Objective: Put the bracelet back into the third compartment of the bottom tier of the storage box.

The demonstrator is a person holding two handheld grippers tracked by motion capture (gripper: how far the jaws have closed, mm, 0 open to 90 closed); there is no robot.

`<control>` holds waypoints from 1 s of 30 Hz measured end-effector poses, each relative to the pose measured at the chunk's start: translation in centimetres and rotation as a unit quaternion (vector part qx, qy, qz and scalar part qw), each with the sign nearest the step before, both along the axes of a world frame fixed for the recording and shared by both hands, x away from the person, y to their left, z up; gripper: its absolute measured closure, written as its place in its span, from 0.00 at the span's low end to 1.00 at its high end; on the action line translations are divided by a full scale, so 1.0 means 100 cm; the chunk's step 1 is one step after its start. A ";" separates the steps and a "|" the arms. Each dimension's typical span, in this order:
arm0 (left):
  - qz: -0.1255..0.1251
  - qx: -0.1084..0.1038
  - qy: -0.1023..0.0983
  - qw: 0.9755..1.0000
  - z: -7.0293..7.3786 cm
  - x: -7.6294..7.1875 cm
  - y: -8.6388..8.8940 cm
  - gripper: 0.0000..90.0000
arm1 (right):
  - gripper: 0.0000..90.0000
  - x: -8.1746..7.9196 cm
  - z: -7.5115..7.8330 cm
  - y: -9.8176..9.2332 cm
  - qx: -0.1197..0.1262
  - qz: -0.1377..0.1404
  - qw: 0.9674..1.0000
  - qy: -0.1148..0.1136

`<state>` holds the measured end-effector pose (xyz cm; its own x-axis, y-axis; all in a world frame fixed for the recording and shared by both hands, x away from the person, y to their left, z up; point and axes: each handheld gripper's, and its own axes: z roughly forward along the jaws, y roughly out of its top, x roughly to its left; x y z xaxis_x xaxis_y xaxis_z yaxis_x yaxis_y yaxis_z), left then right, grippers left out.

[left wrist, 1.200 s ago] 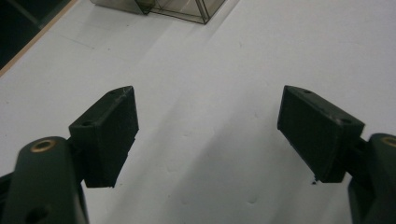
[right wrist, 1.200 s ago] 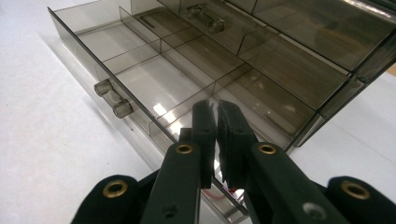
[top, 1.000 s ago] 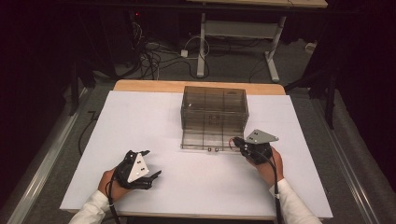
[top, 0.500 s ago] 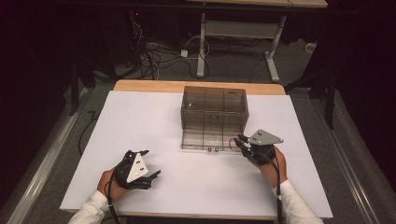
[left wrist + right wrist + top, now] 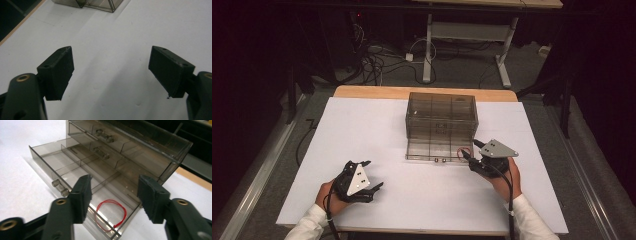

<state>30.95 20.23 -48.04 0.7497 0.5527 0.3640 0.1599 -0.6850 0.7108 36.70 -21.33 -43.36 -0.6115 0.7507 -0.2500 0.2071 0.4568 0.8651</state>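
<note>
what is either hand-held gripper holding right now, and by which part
Nothing. The right hand-held gripper has just been opening above the thin red loop lying in the smoky clear plastic drawer, pads apart from it. The left hand-held gripper is open over the bare white table.

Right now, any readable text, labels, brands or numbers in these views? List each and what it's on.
None readable.
Clear drawer box, its open bottom drawer and the red loop inside it: no print or labels seen.
Grey plate on the right gripper and on the left gripper: small dark marks, too small to read.
White table cover: blank.
</note>
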 end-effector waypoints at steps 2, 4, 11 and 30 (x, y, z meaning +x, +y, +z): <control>0.000 -0.001 0.000 1.000 0.000 0.000 0.000 0.22 | 0.46 0.000 0.001 0.000 0.003 0.000 1.000 -0.002; 0.000 0.000 0.000 1.000 0.000 0.000 0.000 0.22 | 0.44 -0.001 0.001 -0.001 0.005 0.000 1.000 -0.002; -0.001 0.000 -0.001 1.000 0.000 0.000 0.000 0.22 | 0.37 -0.004 0.005 -0.003 0.021 -0.009 1.000 -0.015; -0.001 -0.002 -0.002 1.000 0.001 -0.001 0.002 0.22 | 0.27 -0.016 0.010 -0.010 0.015 -0.012 0.999 -0.029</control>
